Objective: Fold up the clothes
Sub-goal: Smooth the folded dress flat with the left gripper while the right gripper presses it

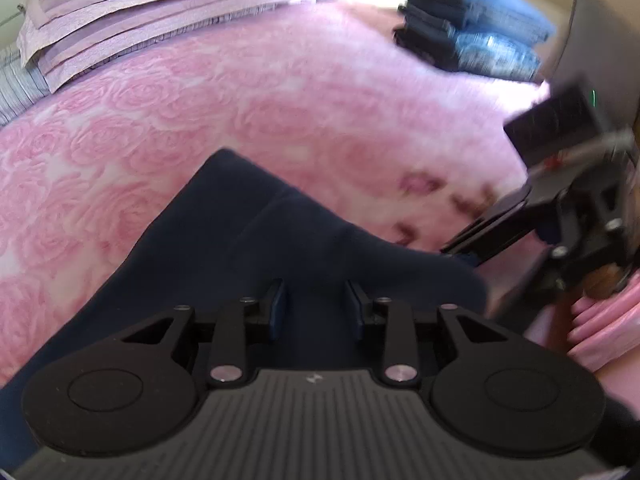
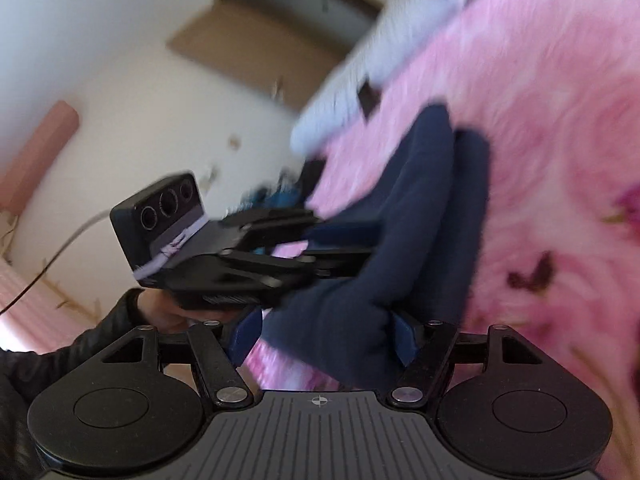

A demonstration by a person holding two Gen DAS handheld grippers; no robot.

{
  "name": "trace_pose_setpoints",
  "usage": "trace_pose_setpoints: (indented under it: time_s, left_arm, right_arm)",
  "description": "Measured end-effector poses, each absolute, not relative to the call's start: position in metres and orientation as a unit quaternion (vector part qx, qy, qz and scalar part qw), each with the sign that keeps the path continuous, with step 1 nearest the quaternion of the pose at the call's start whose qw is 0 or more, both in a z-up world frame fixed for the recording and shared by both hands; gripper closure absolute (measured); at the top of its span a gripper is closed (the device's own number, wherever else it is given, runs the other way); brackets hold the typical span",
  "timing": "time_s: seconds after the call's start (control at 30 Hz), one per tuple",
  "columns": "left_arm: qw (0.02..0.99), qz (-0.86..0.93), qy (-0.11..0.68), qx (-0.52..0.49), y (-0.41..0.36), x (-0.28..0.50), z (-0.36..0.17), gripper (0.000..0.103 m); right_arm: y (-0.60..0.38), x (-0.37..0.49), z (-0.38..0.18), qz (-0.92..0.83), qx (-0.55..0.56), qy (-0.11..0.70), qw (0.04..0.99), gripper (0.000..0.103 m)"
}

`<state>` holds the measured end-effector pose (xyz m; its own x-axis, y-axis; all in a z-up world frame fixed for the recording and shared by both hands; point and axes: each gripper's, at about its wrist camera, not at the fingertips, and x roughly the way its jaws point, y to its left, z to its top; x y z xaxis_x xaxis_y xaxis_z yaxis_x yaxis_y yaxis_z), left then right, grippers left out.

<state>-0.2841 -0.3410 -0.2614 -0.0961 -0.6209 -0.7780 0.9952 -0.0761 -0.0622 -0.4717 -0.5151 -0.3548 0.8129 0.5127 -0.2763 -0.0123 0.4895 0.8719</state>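
A pink rose-patterned blanket (image 1: 224,92) covered the bed. On it lay the navy garment (image 1: 240,232), folded into a long strip; in the left wrist view its long axis ran from 7 o'clock to 1 o'clock, the far corner pointing toward 12. Folded dark clothes (image 1: 472,28) were stacked at 1 o'clock. The left gripper (image 1: 318,304) hovered over the garment, jaws parted, pads clear of cloth. The right gripper (image 2: 320,336) straddled a bunched fold, jaws wide, grip uncertain.

Right claw (image 2: 324,332) straddles navy garment (image 2: 420,216) on pink blanket (image 2: 560,120).
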Motion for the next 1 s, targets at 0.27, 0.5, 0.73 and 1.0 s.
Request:
trace_pose_setpoints:
  time_s: [0.27, 0.5, 0.73, 1.0]
  left_arm:
    - [0.624, -0.661, 0.3, 0.29, -0.338, -0.293, -0.272, 0.072]
    - [0.624, -0.669, 0.303, 0.267, -0.324, -0.288, -0.251, 0.073]
    - [0.669, -0.635, 0.313, 0.228, -0.263, -0.259, -0.247, 0.071]
    - [0.68, -0.626, 0.329, 0.191, -0.243, -0.232, -0.27, 0.068]
  right_arm:
    - [-0.502, -0.509, -0.364, 0.141, 0.483, 0.262, 0.824, 0.041]
    - [-0.506, -0.536, -0.352, 0.087, 0.492, 0.234, 0.834, 0.043]
    - [-0.508, -0.512, -0.283, 0.008, 0.304, 0.227, 0.925, 0.043]
    - [-0.5, -0.375, -0.327, -0.009, 0.089, 0.348, 0.933, 0.043]
